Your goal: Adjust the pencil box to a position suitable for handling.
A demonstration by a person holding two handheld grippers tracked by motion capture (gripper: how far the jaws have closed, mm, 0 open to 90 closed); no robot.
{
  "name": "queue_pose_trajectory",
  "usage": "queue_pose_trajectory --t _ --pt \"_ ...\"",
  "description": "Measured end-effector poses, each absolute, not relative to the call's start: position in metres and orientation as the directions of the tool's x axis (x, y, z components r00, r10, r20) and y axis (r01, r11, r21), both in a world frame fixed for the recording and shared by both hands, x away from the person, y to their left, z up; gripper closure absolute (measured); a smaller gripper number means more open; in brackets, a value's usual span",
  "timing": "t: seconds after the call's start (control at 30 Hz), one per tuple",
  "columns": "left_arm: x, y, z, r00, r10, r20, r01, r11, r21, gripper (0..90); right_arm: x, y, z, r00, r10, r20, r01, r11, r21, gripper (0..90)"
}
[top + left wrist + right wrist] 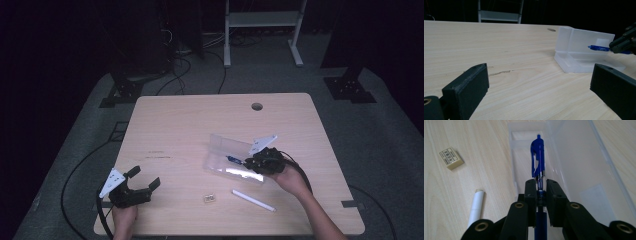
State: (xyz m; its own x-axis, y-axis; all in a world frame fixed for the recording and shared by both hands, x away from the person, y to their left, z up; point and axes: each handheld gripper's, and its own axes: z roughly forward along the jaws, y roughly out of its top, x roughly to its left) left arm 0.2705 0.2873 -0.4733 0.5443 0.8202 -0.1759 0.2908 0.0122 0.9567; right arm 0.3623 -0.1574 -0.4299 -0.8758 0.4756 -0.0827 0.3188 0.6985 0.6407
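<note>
A blue pen is clamped between the jaws of my right gripper, its clip end pointing over the clear plastic case. In the high view that gripper hovers at the right end of the open case, with the pen sticking out to the left above the tray. The left gripper view shows the pen in front of the case's raised lid. My left gripper rests near the table's front left corner, open, with nothing between its jaws.
A white cylindrical stick lies on the table in front of the case, and a small eraser sits to its left. The wooden table has a cable hole near its far edge. Cables trail from both grippers.
</note>
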Motion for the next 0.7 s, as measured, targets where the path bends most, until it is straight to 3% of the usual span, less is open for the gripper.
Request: queue_pose_trajectory --t 0.7 --pt "0.27 0.288 -0.473 0.544 0.821 -0.176 0.291 0.012 0.957 1.1 0.378 -0.146 -0.443 -0.875 0.479 -0.07 0.333 0.699 0.633 78.9"
